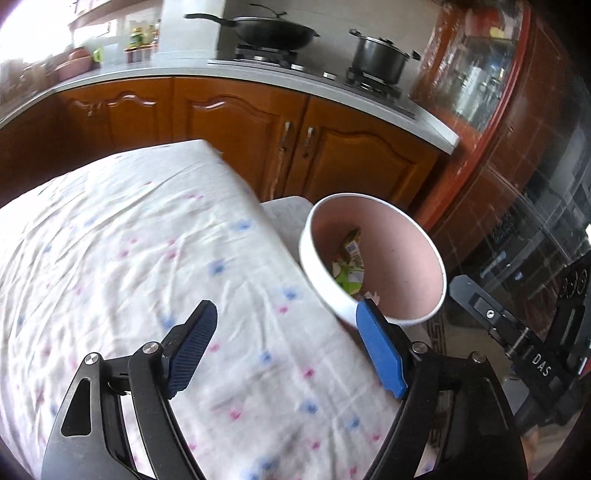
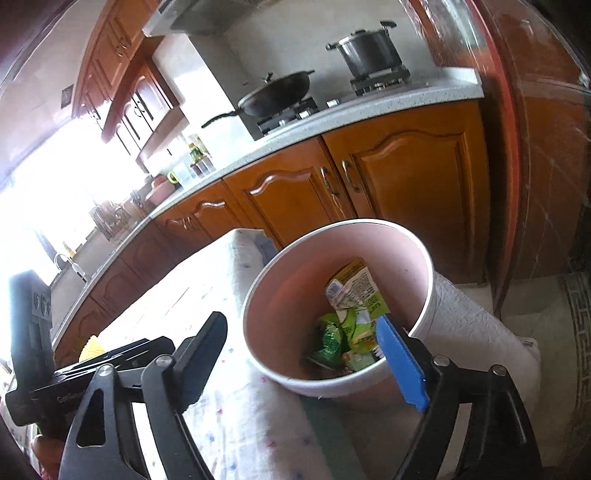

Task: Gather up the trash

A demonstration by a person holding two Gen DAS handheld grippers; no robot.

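Observation:
A round trash bin, white outside and pink inside, stands just off the right edge of a table with a white flowered cloth. Green and yellow wrappers lie in its bottom. My left gripper is open and empty above the cloth, its right finger near the bin's rim. My right gripper is open and empty, right over the bin's near rim. The left gripper's body shows at the left of the right wrist view.
Wooden kitchen cabinets run behind under a grey counter with a black wok and a steel pot. A red glass-fronted cabinet stands right. A small yellow thing lies on the table's far side.

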